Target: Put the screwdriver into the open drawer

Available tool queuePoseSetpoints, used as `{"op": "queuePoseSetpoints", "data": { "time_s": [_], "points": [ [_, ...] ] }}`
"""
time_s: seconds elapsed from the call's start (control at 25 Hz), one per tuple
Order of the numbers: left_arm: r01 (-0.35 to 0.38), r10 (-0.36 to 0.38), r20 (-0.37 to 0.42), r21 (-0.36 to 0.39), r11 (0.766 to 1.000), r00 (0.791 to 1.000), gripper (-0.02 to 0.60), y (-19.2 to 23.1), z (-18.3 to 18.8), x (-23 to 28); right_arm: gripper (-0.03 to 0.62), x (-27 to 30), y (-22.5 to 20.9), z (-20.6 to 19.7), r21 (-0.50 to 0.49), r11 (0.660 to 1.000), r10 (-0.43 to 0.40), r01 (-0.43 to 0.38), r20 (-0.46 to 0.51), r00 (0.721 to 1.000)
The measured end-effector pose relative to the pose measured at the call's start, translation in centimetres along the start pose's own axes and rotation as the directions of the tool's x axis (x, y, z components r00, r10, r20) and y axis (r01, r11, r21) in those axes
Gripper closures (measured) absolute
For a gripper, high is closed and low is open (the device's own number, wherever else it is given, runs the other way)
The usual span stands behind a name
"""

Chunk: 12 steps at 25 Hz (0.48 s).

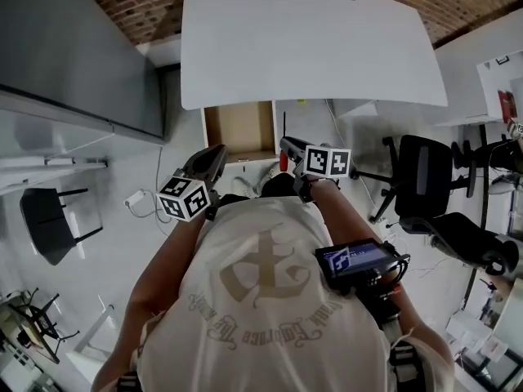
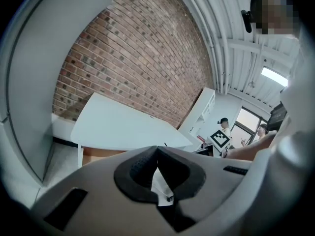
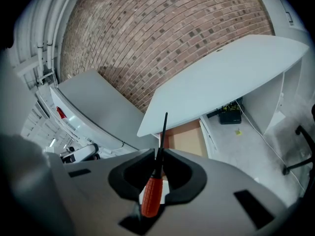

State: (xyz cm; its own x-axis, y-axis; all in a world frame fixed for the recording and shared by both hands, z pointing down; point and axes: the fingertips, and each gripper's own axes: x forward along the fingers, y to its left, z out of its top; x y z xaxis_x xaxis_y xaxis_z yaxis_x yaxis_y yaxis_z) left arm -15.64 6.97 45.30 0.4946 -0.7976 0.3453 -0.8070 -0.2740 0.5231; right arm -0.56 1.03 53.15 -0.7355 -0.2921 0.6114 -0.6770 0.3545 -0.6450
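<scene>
The screwdriver has a red handle and a thin black shaft. My right gripper is shut on it, the shaft sticking out past the jaw tips toward the open drawer. In the head view the drawer shows its brown inside, pulled out from under the white desk. The right gripper hovers just right of the drawer's front, with the screwdriver in it. My left gripper hangs at the drawer's front left corner. Its jaws are shut with nothing between them.
A grey cabinet stands left of the desk. Black office chairs are on the right, another chair on the left. A black box and cables lie under the desk. A person stands far off in the left gripper view.
</scene>
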Motion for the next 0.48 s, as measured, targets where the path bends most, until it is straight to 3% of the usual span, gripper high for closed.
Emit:
{"op": "queuePoseSetpoints", "data": {
  "time_s": [0.48],
  "points": [
    [-0.109,0.108,-0.024,-0.046,0.993,0.994,0.561,2.5,-1.7,-1.1,0.526,4.9,-0.2,-1.4,-0.024,0.999,0.044,-0.048,-0.130,0.990]
  ]
}}
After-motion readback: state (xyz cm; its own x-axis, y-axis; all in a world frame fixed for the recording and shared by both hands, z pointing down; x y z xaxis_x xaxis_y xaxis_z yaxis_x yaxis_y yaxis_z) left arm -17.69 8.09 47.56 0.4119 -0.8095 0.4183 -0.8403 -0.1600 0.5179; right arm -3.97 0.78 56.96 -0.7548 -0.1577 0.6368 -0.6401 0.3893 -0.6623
